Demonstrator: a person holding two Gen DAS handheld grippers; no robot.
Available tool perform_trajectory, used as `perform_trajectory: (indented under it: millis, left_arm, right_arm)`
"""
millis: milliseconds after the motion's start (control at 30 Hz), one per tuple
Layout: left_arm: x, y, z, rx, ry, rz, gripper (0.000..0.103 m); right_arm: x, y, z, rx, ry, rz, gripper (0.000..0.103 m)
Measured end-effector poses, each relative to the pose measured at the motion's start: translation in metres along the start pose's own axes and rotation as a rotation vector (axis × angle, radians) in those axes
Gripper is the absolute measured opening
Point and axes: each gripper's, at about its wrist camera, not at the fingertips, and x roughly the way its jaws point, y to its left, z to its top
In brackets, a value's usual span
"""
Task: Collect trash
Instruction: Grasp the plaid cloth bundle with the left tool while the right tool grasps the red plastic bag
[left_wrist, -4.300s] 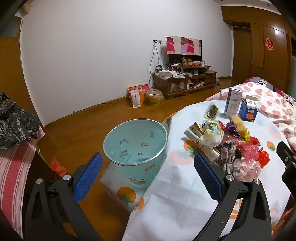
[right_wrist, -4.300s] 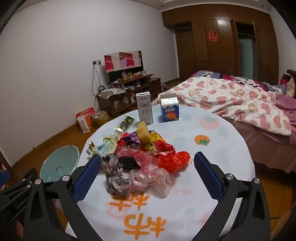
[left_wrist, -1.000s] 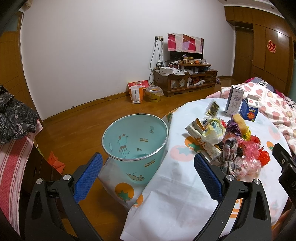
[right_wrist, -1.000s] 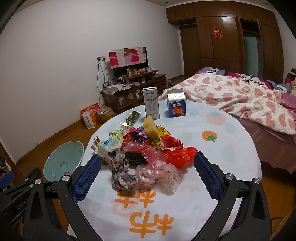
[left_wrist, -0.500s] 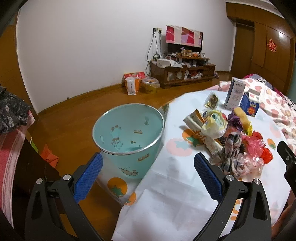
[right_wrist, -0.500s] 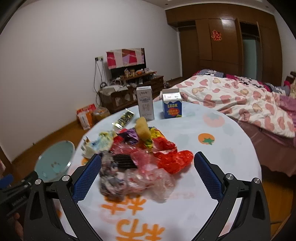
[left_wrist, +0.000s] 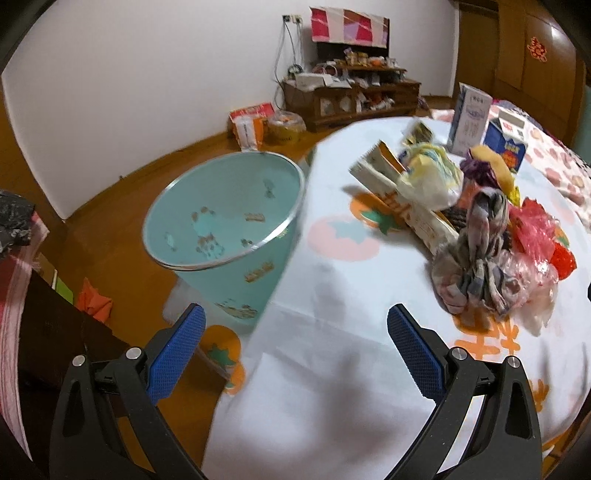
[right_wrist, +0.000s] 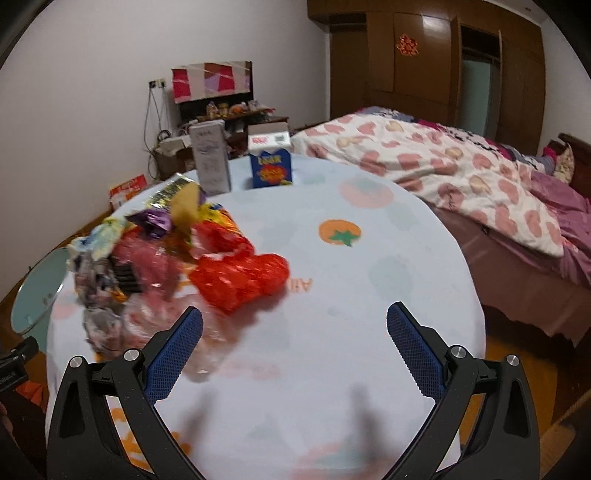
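A heap of trash lies on the round table (right_wrist: 351, 295): a red plastic bag (right_wrist: 240, 277), pink and clear bags (left_wrist: 532, 236), a crumpled patterned bag (left_wrist: 480, 251), a long snack box (left_wrist: 399, 199) and wrappers. A teal waste bin (left_wrist: 225, 229) stands on the floor at the table's left edge; its rim also shows in the right wrist view (right_wrist: 33, 291). My left gripper (left_wrist: 295, 343) is open and empty over the table's near left edge, between bin and heap. My right gripper (right_wrist: 295, 339) is open and empty above the table, just right of the heap.
A grey-white carton (right_wrist: 210, 162) and a blue milk carton (right_wrist: 269, 162) stand at the table's far side. A bed with a heart-print quilt (right_wrist: 461, 173) lies to the right. A TV cabinet (left_wrist: 351, 96) stands against the far wall. Dark furniture (left_wrist: 44, 332) is at the left.
Both grippers have moved forward and lower toward the table. The right gripper has swung right, so the heap now sits at its left. Nothing has been picked up.
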Motion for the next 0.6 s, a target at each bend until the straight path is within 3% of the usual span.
perform_trajectory:
  millis: [133,200,267,433,600]
  left_arm:
    - [-0.001,-0.01,0.005,0.04,-0.011,-0.037,0.097]
    - [-0.004,-0.017,0.009,0.061,-0.034,-0.051,0.096]
    - [-0.007,-0.023,0.014,0.071,-0.039,-0.083,0.095]
    - [-0.01,-0.05,0.026,0.112,-0.055,-0.173,0.092]
    - [-0.004,-0.083,0.027,0.166,-0.042,-0.243,0.08]
  right_arm:
    - [0.005,-0.001,0.006,-0.004,0.0,0.023,0.097]
    - [0.005,0.002,0.009,-0.019,-0.002,0.041,0.092]
    - [0.01,0.003,0.013,-0.033,0.007,0.054,0.08]
    - [0.02,-0.001,0.015,-0.021,0.033,0.067,0.077]
    - [0.028,-0.002,0.018,-0.023,0.054,0.09,0.072]
